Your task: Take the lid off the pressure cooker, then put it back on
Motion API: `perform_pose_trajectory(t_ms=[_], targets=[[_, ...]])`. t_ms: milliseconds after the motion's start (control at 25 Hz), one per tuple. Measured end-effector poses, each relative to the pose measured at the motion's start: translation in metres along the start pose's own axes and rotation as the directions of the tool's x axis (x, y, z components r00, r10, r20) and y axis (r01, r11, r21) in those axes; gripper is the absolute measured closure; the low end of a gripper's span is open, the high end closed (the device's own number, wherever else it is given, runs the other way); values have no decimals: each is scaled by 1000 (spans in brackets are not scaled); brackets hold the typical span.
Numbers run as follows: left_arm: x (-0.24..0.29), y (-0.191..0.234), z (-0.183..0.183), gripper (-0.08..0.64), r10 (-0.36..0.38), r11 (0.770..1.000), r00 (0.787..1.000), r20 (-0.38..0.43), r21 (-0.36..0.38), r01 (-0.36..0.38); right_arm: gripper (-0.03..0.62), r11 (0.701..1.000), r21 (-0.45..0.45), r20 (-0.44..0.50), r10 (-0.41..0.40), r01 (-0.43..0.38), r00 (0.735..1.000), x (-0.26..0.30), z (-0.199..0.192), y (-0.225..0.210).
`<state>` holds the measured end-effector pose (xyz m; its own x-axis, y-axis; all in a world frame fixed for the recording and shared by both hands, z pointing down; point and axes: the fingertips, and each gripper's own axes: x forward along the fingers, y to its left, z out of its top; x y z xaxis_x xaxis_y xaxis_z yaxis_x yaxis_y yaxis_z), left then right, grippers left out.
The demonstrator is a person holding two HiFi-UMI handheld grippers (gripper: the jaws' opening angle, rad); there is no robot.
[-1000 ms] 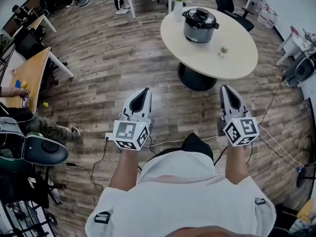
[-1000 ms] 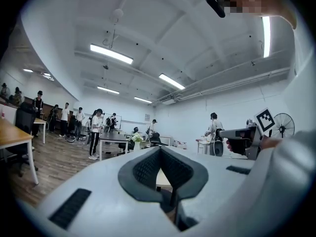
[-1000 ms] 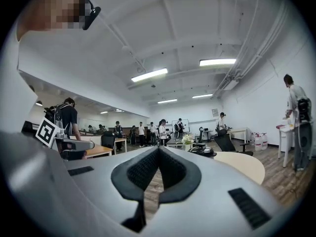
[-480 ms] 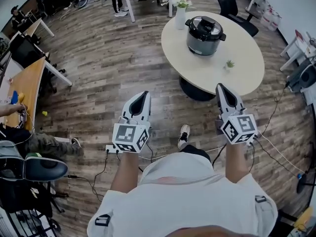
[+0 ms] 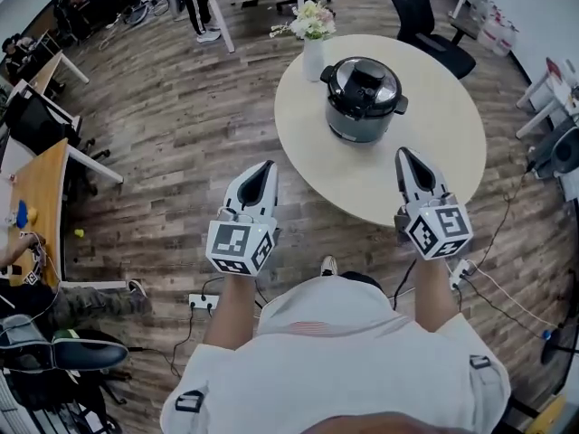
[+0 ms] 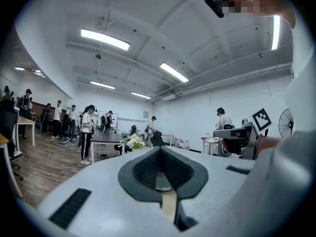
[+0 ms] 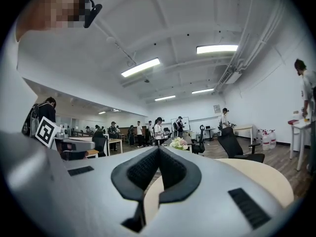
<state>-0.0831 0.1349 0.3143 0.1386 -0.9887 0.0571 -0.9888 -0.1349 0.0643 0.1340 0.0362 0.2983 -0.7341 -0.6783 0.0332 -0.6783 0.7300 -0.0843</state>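
Head view: left gripper (image 5: 261,172) and right gripper (image 5: 404,161) point level toward cooker (image 5: 364,107). Jaws together, empty, presumably because seated lid (image 5: 364,81) is not yet within reach.

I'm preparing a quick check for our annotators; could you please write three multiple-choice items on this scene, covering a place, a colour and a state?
1. Where does the pressure cooker stand?
A. on the floor
B. on the round table
C. on a chair

2. What colour is the table's top?
A. cream
B. black
C. red

3. What state is the cooker in?
A. lid on
B. open, nothing covering it
C. tipped over

Answers: 1 B, it stands on the table near the vase of flowers; 2 A, the bare top is pale cream; 3 A, the black lid sits on the pot, while the left gripper and right gripper are shut and empty.
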Motion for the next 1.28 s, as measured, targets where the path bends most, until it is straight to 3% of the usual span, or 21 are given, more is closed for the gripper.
perform_pose_trajectory(t_ms=[320, 440, 600, 840, 1000, 1280], targets=[[122, 6, 4, 555, -47, 999, 999, -25, 23, 47, 592, 997, 25, 6, -71, 70, 997, 55, -3, -99], [170, 9, 3, 555, -108, 994, 994, -25, 29, 109, 592, 987, 33, 5, -155, 155, 988, 63, -11, -134], [232, 18, 2, 555, -226, 974, 974, -29, 22, 226, 592, 954, 29, 4, -298, 298, 955, 70, -11, -167], [305, 48, 15, 555, -406, 912, 913, -41, 40, 407, 592, 868, 36, 21, -496, 495, 868, 94, 3, -177], [332, 72, 18, 555, -474, 875, 879, -48, 82, 477, 592, 818, 31, 40, -576, 575, 817, 114, 9, -172], [340, 89, 27, 555, -460, 884, 887, -33, 83, 461, 592, 808, 10, 37, -589, 589, 807, 122, 12, -165]])
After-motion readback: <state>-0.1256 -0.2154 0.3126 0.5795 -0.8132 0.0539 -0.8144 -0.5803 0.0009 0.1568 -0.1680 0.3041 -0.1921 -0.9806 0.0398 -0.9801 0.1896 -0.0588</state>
